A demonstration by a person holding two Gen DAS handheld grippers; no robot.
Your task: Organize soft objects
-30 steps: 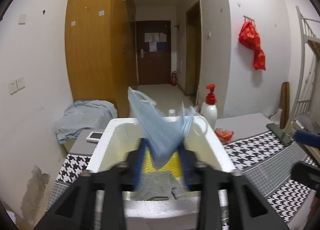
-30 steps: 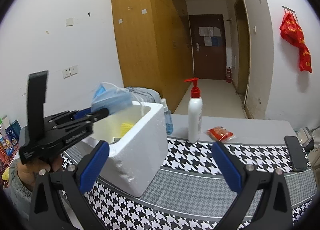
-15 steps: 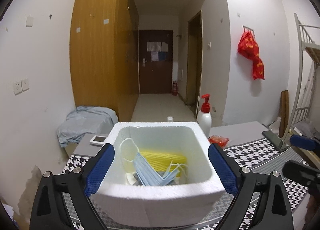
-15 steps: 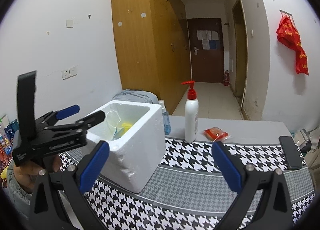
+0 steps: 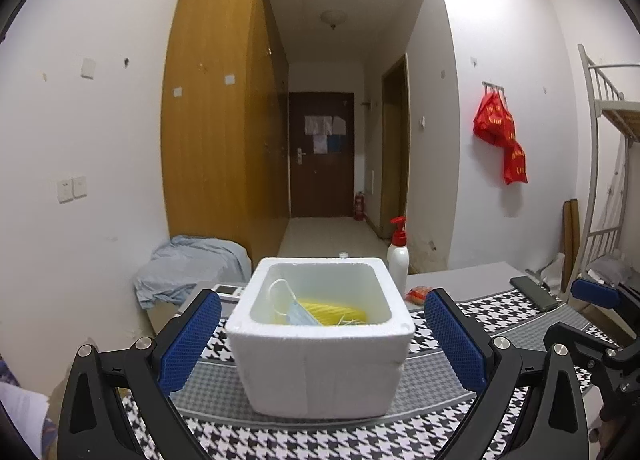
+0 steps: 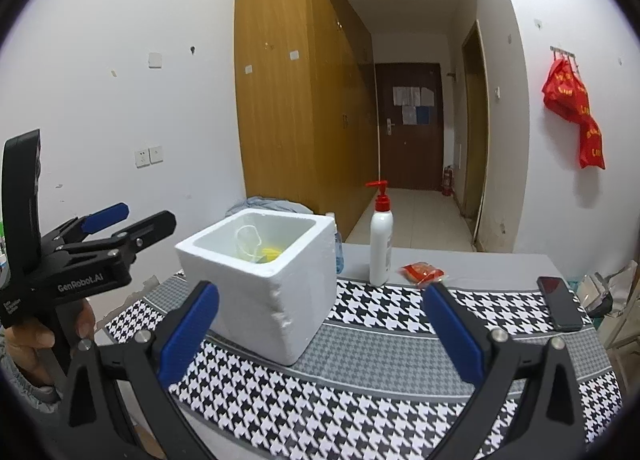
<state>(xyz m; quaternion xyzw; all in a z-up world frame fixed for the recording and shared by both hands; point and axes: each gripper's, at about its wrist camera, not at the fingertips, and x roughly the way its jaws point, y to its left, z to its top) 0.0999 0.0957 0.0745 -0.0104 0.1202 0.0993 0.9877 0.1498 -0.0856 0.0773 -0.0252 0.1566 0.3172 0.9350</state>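
Your left gripper [image 5: 320,336] has its two blue-padded fingers [image 5: 191,340] spread wide apart, and nothing is in them. It sits in front of the white square foam box [image 5: 320,372], with one finger on each side of the box and not touching it. The box stands on the black-and-white checked table mat [image 6: 400,380].

Inside the box you can see a light blue paper face mask [image 5: 301,315]. Its white ear loop [image 5: 280,292] leans up against the left inner wall. The mask lies on top of a yellow ribbed cloth [image 5: 336,310] at the bottom of the box.

Your right gripper [image 6: 320,324] is spread wide too, and it holds nothing. It is to the right of the box, pointing over the mat.

Behind the box stands a white pump bottle with a red top [image 6: 381,236]. Near it lies a small red packet [image 6: 422,273]. A black flat phone [image 6: 559,302] rests at the far right of the mat.
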